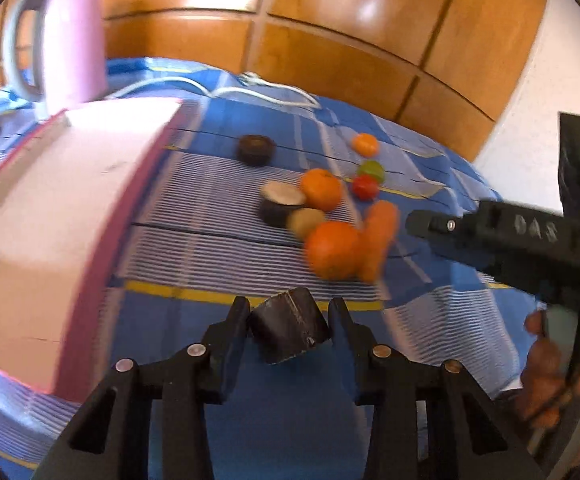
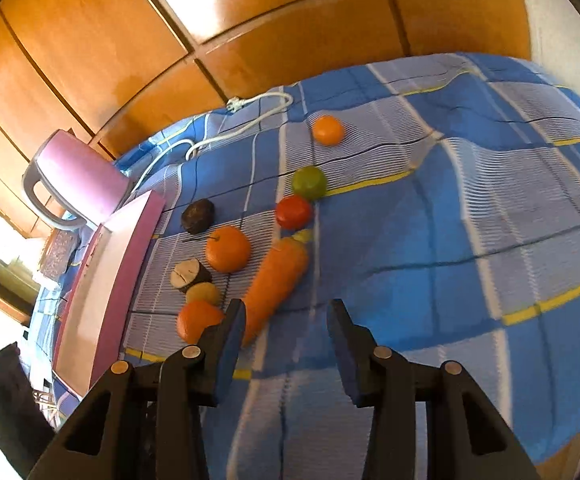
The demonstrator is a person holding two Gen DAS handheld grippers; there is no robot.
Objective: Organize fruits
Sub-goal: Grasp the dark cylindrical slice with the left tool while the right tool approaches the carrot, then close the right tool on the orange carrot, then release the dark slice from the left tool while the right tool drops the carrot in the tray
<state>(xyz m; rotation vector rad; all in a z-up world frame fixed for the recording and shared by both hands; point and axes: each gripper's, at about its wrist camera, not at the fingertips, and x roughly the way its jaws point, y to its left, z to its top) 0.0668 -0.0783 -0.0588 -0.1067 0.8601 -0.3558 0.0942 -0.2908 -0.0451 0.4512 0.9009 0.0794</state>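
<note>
My left gripper (image 1: 289,312) is shut on a dark brown cut fruit piece (image 1: 289,330), held above the blue checked cloth beside the pink tray (image 1: 50,216). Toy produce lies ahead: an orange (image 1: 332,250), a carrot (image 1: 378,238), another orange (image 1: 321,189), a dark half piece with a pale face (image 1: 280,202), a yellowish fruit (image 1: 306,220), a red one (image 1: 365,187), a green one (image 1: 371,170). My right gripper (image 2: 286,312) is open and empty above the cloth, just in front of the carrot (image 2: 276,280) and an orange (image 2: 196,320).
A pink kettle (image 1: 74,44) stands behind the tray, with a white cord (image 1: 250,88) on the cloth. A dark round fruit (image 1: 255,150) and a small orange (image 1: 365,144) lie farther back. Wooden cabinet doors rise behind. The right tool (image 1: 522,240) reaches in from the right.
</note>
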